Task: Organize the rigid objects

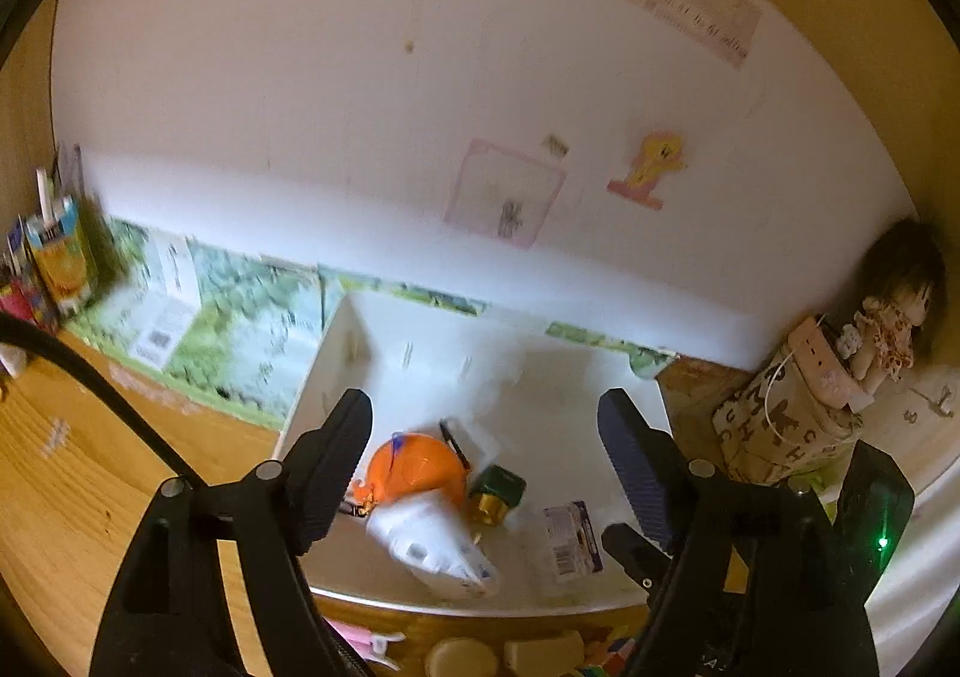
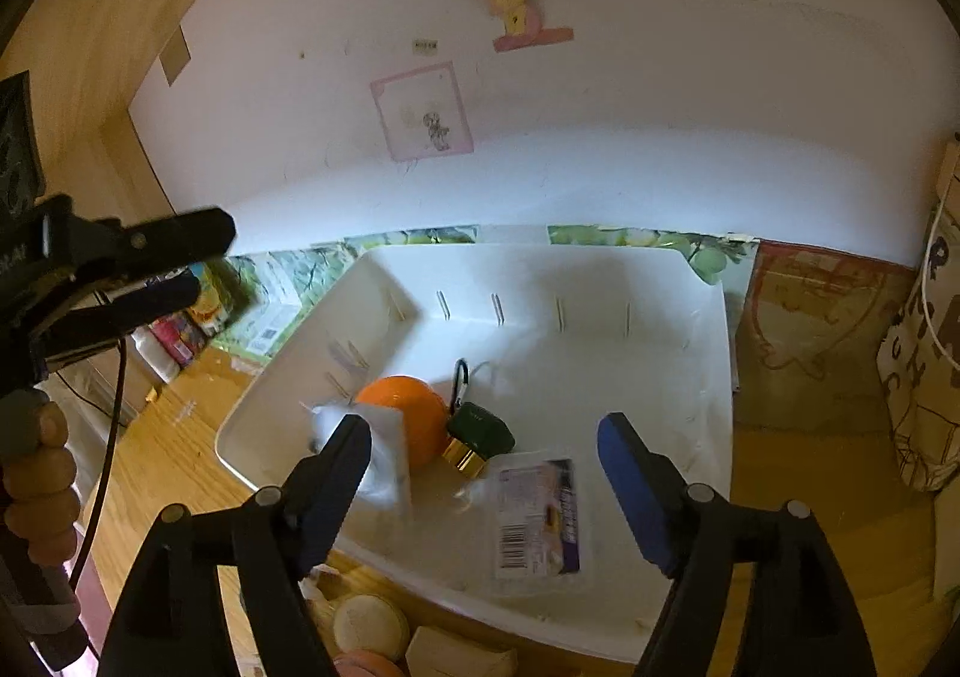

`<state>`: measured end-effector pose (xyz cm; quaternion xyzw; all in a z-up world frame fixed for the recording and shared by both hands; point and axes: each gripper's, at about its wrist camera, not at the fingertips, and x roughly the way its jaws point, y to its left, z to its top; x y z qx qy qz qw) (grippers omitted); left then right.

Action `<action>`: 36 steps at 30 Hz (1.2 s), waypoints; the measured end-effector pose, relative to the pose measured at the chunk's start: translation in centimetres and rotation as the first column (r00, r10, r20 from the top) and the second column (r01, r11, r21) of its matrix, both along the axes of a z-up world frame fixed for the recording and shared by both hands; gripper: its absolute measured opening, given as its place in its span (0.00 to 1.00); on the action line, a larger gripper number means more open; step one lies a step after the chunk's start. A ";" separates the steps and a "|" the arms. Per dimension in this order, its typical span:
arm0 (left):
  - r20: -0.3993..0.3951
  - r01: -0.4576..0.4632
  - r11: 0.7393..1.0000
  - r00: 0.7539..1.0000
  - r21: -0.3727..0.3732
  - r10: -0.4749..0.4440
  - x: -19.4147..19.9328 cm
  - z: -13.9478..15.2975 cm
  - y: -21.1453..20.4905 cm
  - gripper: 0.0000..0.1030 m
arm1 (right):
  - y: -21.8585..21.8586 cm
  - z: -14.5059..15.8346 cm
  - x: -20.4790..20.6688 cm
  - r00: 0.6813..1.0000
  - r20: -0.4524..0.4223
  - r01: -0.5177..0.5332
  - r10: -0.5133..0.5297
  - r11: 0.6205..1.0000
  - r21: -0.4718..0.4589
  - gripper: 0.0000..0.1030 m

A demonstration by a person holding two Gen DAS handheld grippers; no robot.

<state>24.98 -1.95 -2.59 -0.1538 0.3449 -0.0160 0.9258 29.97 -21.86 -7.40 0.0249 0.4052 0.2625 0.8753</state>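
Hovering: both claws [image 1: 483, 473] [image 2: 483, 482] apart, empty | bin [image 2: 690, 281] part-filled; fetch bench pieces [image 2: 366, 626] next, gripping squarely

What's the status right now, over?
Left gripper and right gripper open, empty, above white bin. Orange ball inside. Nothing blocking.

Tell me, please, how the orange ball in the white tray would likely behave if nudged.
The orange ball looks round and smooth, so it would probably roll. The white packet and green box touching it may stop it quickly, and the white tray walls should contain it.
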 end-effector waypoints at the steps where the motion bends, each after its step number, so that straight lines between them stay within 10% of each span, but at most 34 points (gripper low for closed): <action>1: 0.011 -0.003 1.000 1.000 0.003 0.003 -0.2 0.4 0.1 0.80 | 0.1 0.2 -0.1 1.000 0.001 -0.001 0.001 1.000 0.001 0.77; 36: 0.229 0.079 0.991 0.968 0.108 -0.102 -18.1 6.8 8.5 0.88 | 2.8 9.0 -16.5 0.930 0.296 0.229 -0.216 0.973 -0.011 0.85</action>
